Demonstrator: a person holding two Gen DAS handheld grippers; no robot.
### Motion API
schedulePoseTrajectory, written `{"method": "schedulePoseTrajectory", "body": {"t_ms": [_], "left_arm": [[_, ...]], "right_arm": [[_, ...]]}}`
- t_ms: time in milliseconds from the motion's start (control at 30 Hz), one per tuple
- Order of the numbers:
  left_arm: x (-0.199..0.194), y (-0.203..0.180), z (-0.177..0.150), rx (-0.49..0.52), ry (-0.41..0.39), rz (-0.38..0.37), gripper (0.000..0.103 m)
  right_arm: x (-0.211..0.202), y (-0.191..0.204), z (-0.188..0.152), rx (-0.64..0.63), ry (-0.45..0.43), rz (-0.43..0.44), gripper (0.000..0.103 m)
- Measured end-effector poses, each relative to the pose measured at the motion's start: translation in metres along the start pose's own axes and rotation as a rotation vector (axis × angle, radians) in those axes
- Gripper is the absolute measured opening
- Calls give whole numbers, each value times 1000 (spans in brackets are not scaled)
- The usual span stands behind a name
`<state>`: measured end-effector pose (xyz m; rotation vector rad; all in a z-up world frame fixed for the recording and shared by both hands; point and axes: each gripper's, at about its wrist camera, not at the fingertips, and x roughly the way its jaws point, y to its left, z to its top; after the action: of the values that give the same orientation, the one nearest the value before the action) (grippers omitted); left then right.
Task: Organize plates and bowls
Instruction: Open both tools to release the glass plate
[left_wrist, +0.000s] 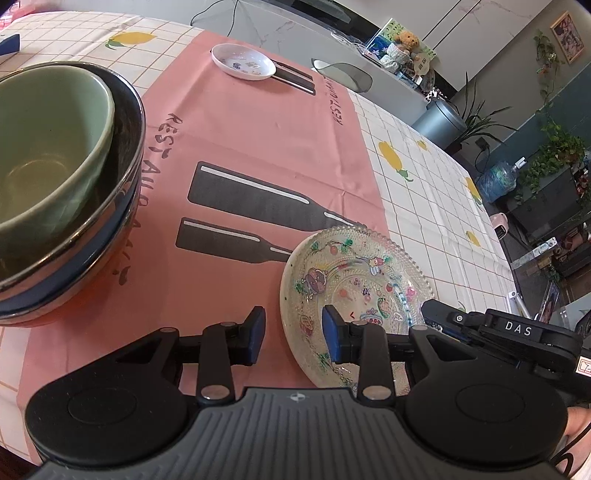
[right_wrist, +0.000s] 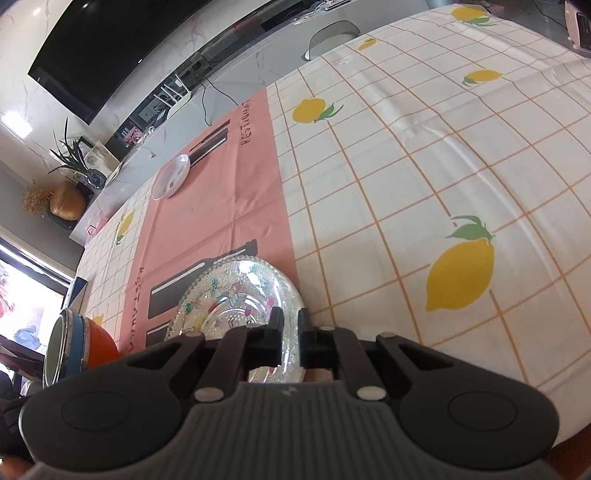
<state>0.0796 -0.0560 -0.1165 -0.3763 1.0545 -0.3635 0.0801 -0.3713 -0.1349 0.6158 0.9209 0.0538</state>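
Observation:
A clear glass plate (left_wrist: 351, 291) with cartoon prints lies on the pink runner, near me. My right gripper (right_wrist: 290, 321) is shut on the rim of this glass plate (right_wrist: 236, 295); it shows in the left wrist view (left_wrist: 443, 317) at the plate's right edge. My left gripper (left_wrist: 293, 326) is open and empty, its right pad over the plate's near left part. A green bowl (left_wrist: 48, 147) is nested in stacked dark bowls (left_wrist: 122, 206) at the left. A small white dish (left_wrist: 243, 61) lies at the far end of the runner.
The table has a checked lemon-print cloth (right_wrist: 443, 166) and a pink runner (left_wrist: 240, 147). The stacked bowls show at the lower left of the right wrist view (right_wrist: 74, 347). Past the table are a counter, plants and a water jug (left_wrist: 498, 181).

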Motion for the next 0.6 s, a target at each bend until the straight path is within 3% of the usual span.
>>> {"method": "schedulePoseTrajectory", "body": {"t_ms": [300, 600], "left_arm": [[3, -2, -1, 20, 13, 12, 24], [3, -5, -2, 36, 4, 40, 22]], "right_arm": [[1, 9, -2, -80, 1, -63, 5], [1, 11, -3, -96, -1, -70, 6]]}}
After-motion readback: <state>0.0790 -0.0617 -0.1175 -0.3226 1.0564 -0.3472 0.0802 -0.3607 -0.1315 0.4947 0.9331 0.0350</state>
